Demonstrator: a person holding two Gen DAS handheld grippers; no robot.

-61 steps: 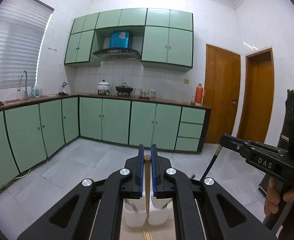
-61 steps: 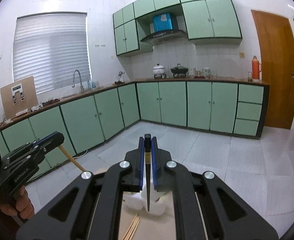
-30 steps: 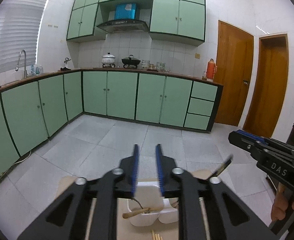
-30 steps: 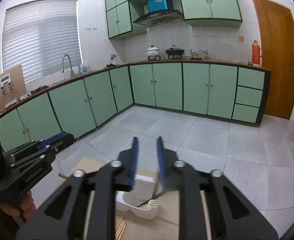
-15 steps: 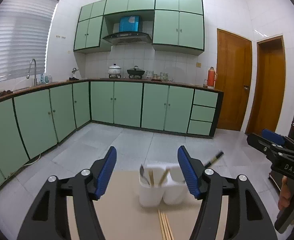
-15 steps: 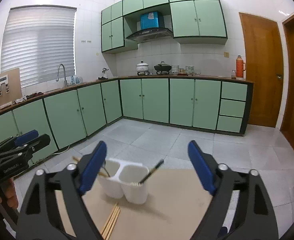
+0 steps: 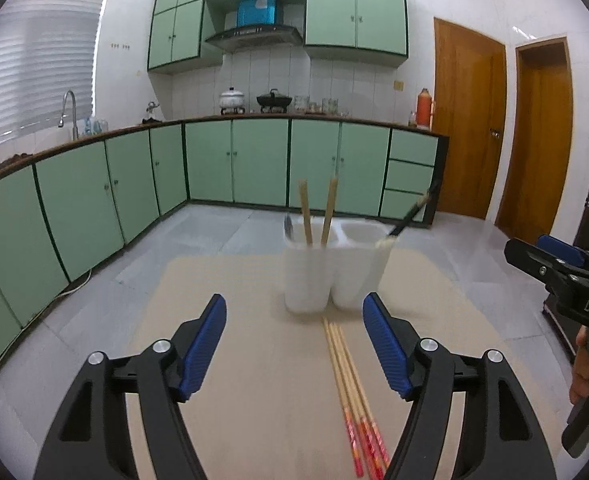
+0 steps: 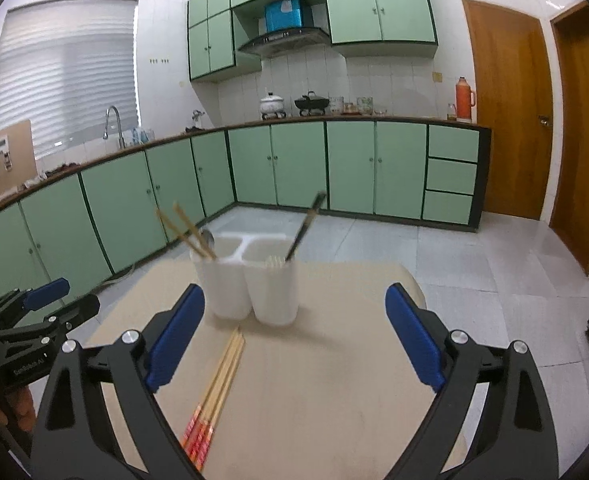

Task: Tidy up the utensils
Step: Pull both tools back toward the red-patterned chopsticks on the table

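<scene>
Left hand-held gripper [image 7: 294, 346] and right hand-held gripper [image 8: 294, 336] are opening, nothing between their jaws. Chopsticks [image 7: 350, 392] lie just ahead; a hasty reach risks tipping the holder [image 7: 330, 268] beyond.

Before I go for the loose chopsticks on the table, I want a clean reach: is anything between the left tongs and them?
Nothing visible. The chopsticks lie bare on the table, just ahead of the opening, empty left tongs.
</scene>
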